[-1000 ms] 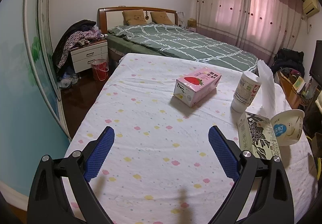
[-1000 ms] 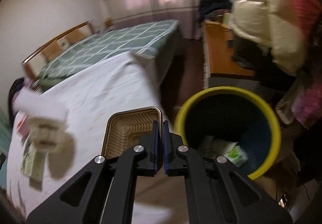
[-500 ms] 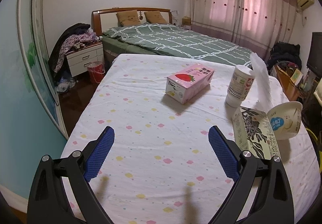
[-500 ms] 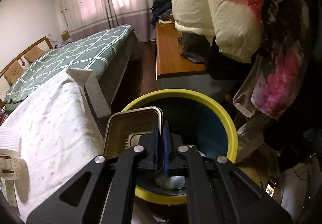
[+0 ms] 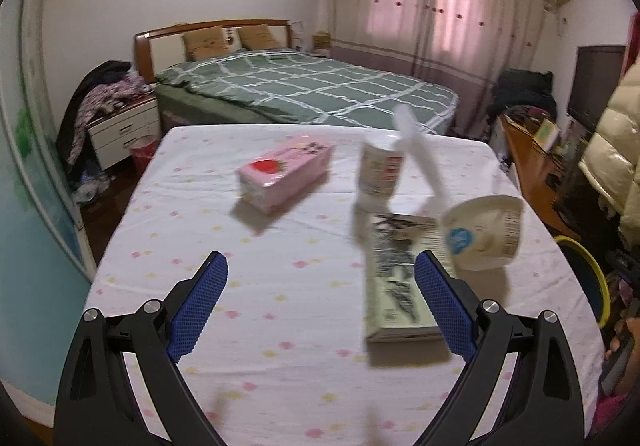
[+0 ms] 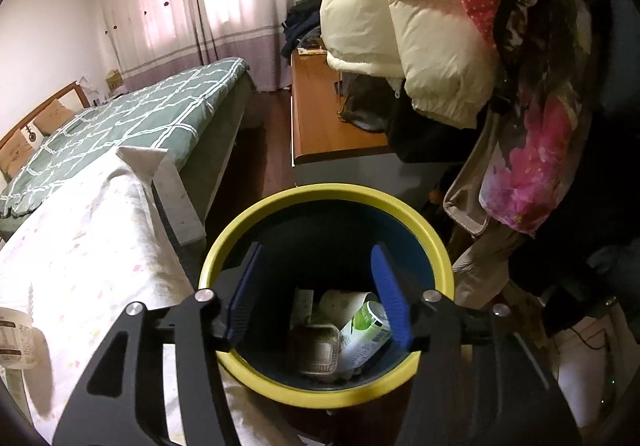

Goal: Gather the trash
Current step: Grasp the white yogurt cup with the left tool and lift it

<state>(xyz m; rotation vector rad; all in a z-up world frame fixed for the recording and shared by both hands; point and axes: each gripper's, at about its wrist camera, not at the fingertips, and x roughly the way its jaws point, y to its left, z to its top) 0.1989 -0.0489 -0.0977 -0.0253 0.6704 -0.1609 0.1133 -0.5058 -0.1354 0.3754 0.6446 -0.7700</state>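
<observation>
Your right gripper (image 6: 320,296), fingers spread and empty, hangs over the yellow-rimmed blue bin (image 6: 436,242); a brown plastic tray (image 6: 318,352) lies inside among cartons. Your left gripper (image 5: 320,300), spread wide, faces the table's blurred trash: pink strawberry carton (image 5: 286,173), white cup (image 5: 378,173), tipped white bowl (image 5: 482,232), and flat printed box (image 5: 394,286), partly hidden behind one finger.

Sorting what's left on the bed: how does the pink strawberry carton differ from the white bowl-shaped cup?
The pink strawberry carton is a rectangular box; the white cup is round and flared. The carton lies flat near the middle of the sheet; the cup is tipped on its side, mouth toward the camera, near the right edge by the black-and-white carton. Both are blurred and untouched, beyond the open left claw.
</observation>
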